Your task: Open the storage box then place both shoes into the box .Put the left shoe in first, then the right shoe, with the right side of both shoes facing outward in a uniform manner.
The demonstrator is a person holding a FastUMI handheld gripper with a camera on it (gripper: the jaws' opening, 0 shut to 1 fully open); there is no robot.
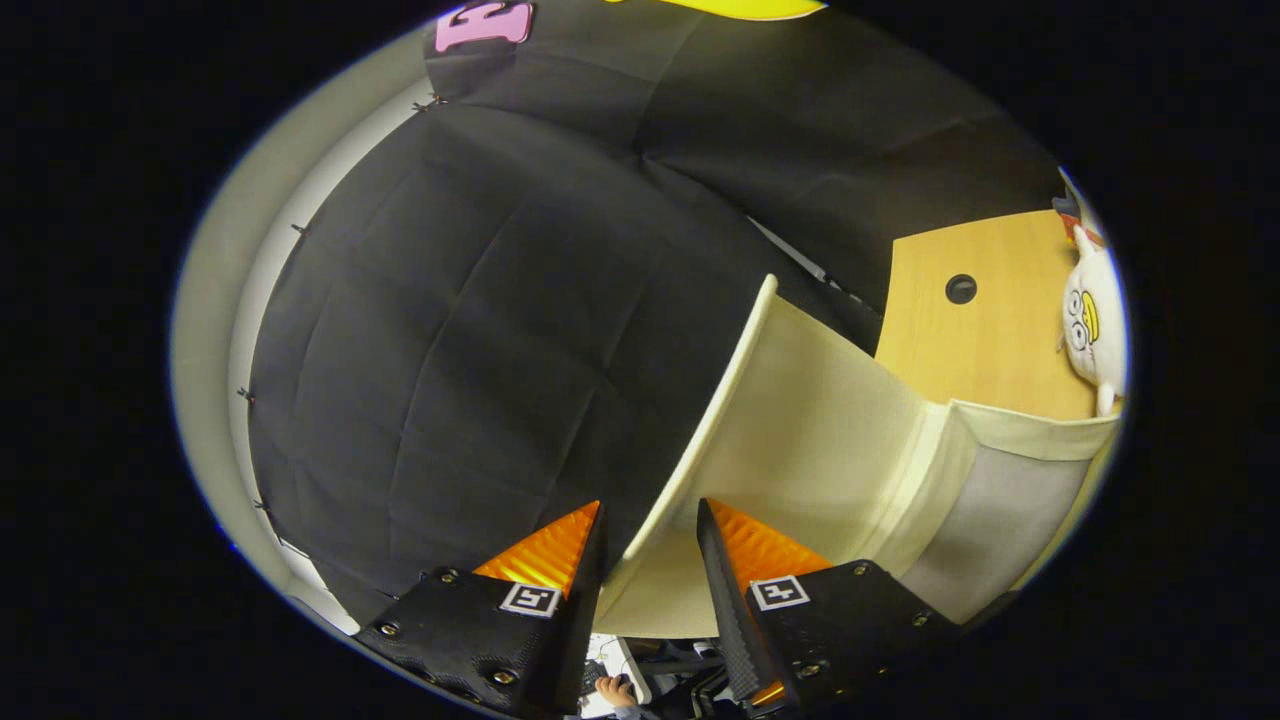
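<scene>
Standing raised between the fingers of the gripper [650,520], the cream lid [800,420] of the storage box [1000,510] is running its long edge away from the fingers and up toward the black cloth wall [480,300]. The fingers are sitting a little apart either side of that edge; whether both are pressing on it cannot be told. The gripper is looking tilted across the box, whose grey inner wall is showing beyond the lid. Past it the wooden table [970,340] is carrying a white plush toy [1090,320].
</scene>
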